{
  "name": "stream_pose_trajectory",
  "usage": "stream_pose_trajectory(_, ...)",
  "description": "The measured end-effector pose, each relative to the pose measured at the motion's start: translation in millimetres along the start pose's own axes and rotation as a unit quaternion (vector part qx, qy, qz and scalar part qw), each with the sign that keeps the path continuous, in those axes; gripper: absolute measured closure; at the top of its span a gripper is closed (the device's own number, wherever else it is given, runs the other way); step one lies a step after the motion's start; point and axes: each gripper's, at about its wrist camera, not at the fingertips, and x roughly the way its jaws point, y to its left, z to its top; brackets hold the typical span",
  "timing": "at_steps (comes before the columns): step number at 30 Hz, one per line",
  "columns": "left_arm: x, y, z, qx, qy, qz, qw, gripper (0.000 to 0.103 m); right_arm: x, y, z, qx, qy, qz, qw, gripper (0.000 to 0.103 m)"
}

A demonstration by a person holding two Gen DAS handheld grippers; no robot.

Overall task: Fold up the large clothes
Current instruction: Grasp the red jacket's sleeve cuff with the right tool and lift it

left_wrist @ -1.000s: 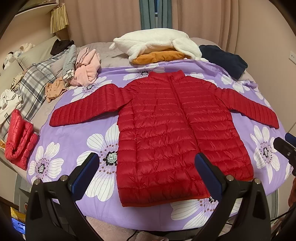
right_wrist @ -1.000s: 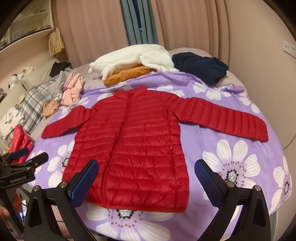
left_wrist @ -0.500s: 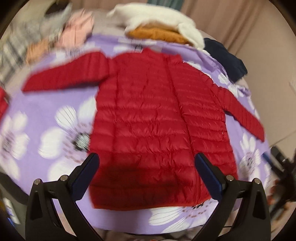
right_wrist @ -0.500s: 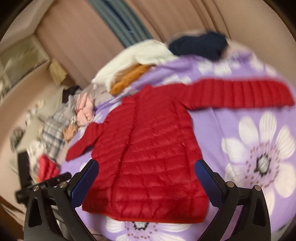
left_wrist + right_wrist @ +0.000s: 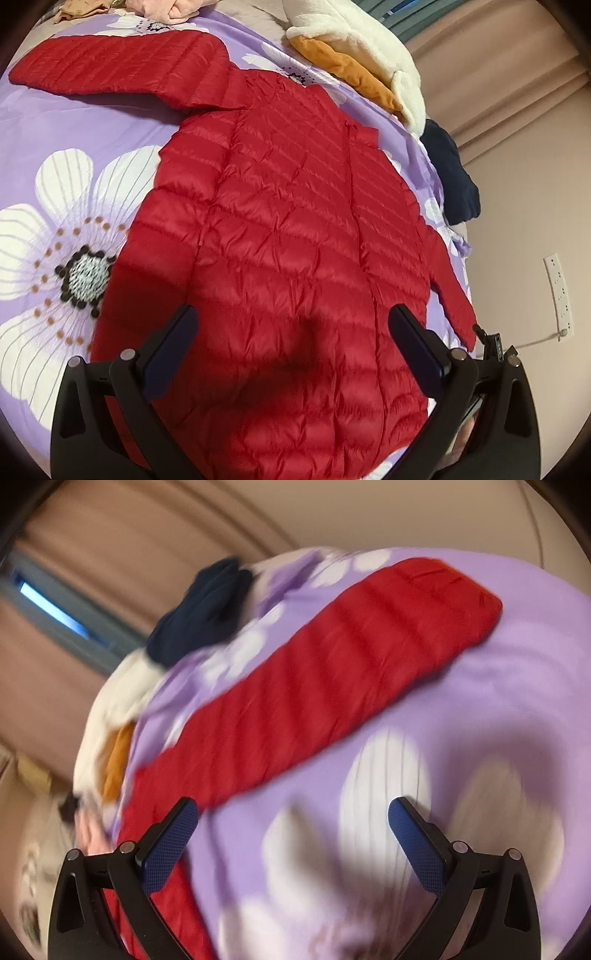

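The left gripper has its fingers spread wide and empty, hovering over the lower body of the jacket. The right gripper is likewise spread and empty, over bare bedspread just beside the jacket's right sleeve; that view is blurred. The jacket lies flat, front up, on the bedspread, both sleeves stretched out. Beyond its collar sit a white fleece and a navy garment. The quilted shell looks light, puffy and slick, so it will likely spring back; a pinch at the sleeve cuff or a seam should hold best.
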Motion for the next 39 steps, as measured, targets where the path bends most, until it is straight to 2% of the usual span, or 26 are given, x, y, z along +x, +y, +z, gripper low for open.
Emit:
stream_pose_trajectory(1, 4.2, 1.8, 2.7, 0.001, 0.0, 0.003, 1.0, 0.0, 2.8, -1.5, -1.6, 0.012, 0.001, -0.012, 1.0, 0.001)
stream_pose_trajectory(4, 13.2, 3.0, 10.9, -0.002, 0.006, 0.016, 0.9999, 0.0, 9.7, -9.7, 24.4, 0.049, -0.033, 0.005, 0.998, 0.001)
stream_pose_trajectory(9, 17.5, 4.9, 11.2, 0.008, 0.013, 0.031, 0.9994, 0.0, 5.3, -28.4, 39.5, 0.115, -0.069, 0.02, 0.991, 0.003)
stream_pose_trajectory(10, 19.2, 4.8, 10.4, 0.012, 0.018, 0.039, 0.999, 0.0, 4.1, -31.4, 37.7, 0.12, -0.074, 0.014, 0.99, 0.012)
stream_pose_trajectory(11, 19.7, 5.1, 10.0, 0.014, 0.02, 0.044, 0.9988, 0.0, 6.0, -33.4, 38.0, 0.125, -0.076, 0.004, 0.989, 0.027)
stream_pose_trajectory(12, 20.2, 5.7, 9.8, 0.017, 0.022, 0.05, 0.9984, 0.0, 6.6, -37.7, 38.8, 0.131, -0.069, -0.014, 0.989, 0.036)
stream_pose_trajectory(13, 21.4, 6.9, 9.4, 0.017, 0.026, 0.06, 0.9977, 0.0, 6.5, -43.0, 39.2, 0.138, -0.062, -0.026, 0.988, 0.052)
stream_pose_trajectory(17, 21.7, 15.5, 6.4, 0.007, 0.04, 0.087, 0.9953, 0.0, -1.7, -52.7, 41.6, 0.15, -0.067, -0.022, 0.986, 0.077)
stream_pose_trajectory(19, 20.8, 20.0, 4.1, 0.003, 0.054, 0.102, 0.9934, 0.0, -12.6, -53.0, 41.6, 0.142, -0.074, -0.023, 0.987, 0.086)
stream_pose_trajectory(20, 19.0, 22.1, 2.8, 0.001, 0.057, 0.104, 0.9929, 0.0, -3.3, -46.7, 43.5, 0.139, -0.075, -0.022, 0.987, 0.089)
stream_pose_trajectory(26, 10.2, 27.1, -2.0, -0.013, 0.074, 0.115, 0.9905, 0.0, -5.4, -11.5, 49.4, 0.087, -0.091, -0.027, 0.992, 0.092)
stream_pose_trajectory(32, 3.1, 26.9, -4.0, -0.006, 0.065, 0.119, 0.9907, 0.0, -28.2, 36.9, 50.2, 0.0, -0.106, -0.016, 0.994, 0.092)
stream_pose_trajectory(39, -7.6, 28.5, -4.2, 0.002, 0.05, 0.122, 0.9913, 0.0, -43.3, 116.9, 32.3, -0.136, -0.114, -0.001, 0.984, 0.092)
